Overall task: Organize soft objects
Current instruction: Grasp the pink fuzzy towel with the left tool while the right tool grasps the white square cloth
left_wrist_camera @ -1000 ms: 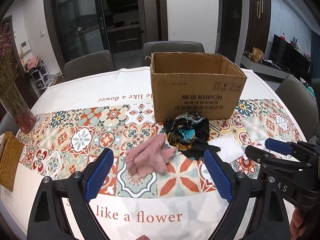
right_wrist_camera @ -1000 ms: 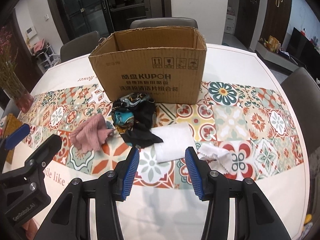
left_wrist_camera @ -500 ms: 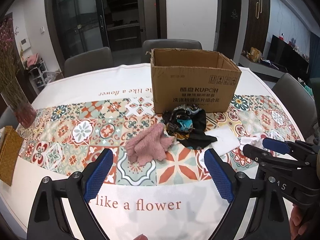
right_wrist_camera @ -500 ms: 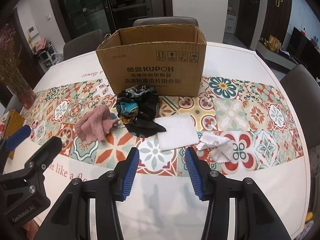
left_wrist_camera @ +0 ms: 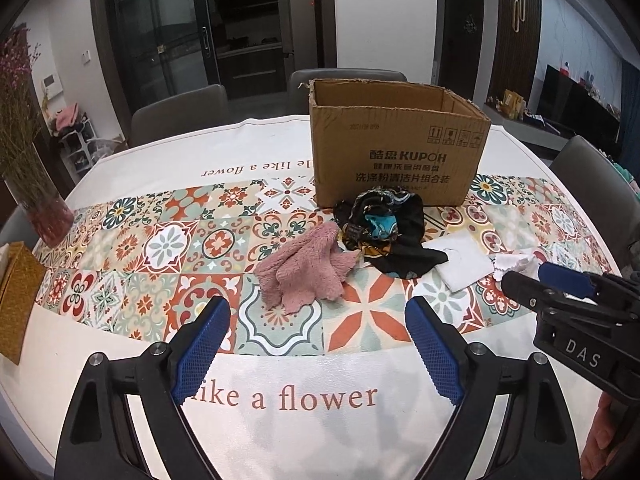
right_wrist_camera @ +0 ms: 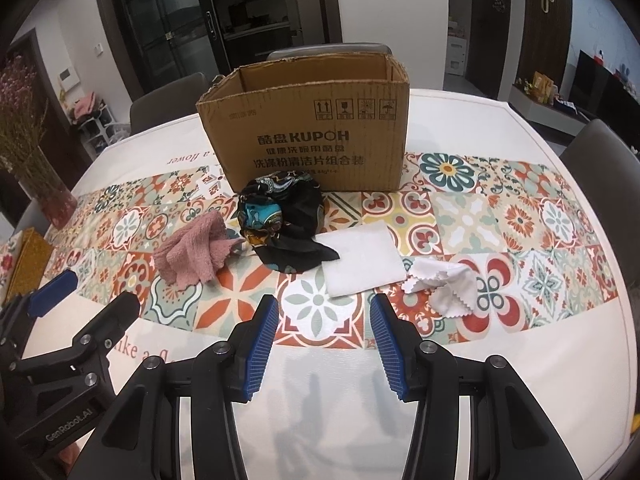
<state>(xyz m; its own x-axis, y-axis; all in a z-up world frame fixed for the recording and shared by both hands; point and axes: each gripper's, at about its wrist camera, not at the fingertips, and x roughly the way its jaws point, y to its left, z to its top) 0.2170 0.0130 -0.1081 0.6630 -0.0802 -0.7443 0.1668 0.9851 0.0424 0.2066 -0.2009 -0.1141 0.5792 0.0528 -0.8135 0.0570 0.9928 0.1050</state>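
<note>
Several soft items lie on the tiled runner in front of an open cardboard box [left_wrist_camera: 396, 160] [right_wrist_camera: 312, 136]: a pink fluffy cloth [left_wrist_camera: 306, 276] [right_wrist_camera: 192, 250], a black patterned scarf [left_wrist_camera: 384, 228] [right_wrist_camera: 284, 220], a folded white cloth [left_wrist_camera: 464, 260] [right_wrist_camera: 360, 260] and a crumpled white wipe [left_wrist_camera: 514, 262] [right_wrist_camera: 440, 280]. My left gripper [left_wrist_camera: 316, 344] is open and empty, just short of the pink cloth. My right gripper [right_wrist_camera: 324, 340] is open and empty, just short of the white cloth.
A glass vase of dried flowers [left_wrist_camera: 36, 184] [right_wrist_camera: 44, 188] stands at the table's left edge, with a woven gold mat [left_wrist_camera: 16, 292] beside it. Grey chairs [left_wrist_camera: 180, 116] stand around the far side and the right. The white tablecloth [left_wrist_camera: 280, 400] lies under both grippers.
Both grippers have drawn back and up from the cloths, so the table looks farther away. The jaws kept their width. Nothing on the table moved.
</note>
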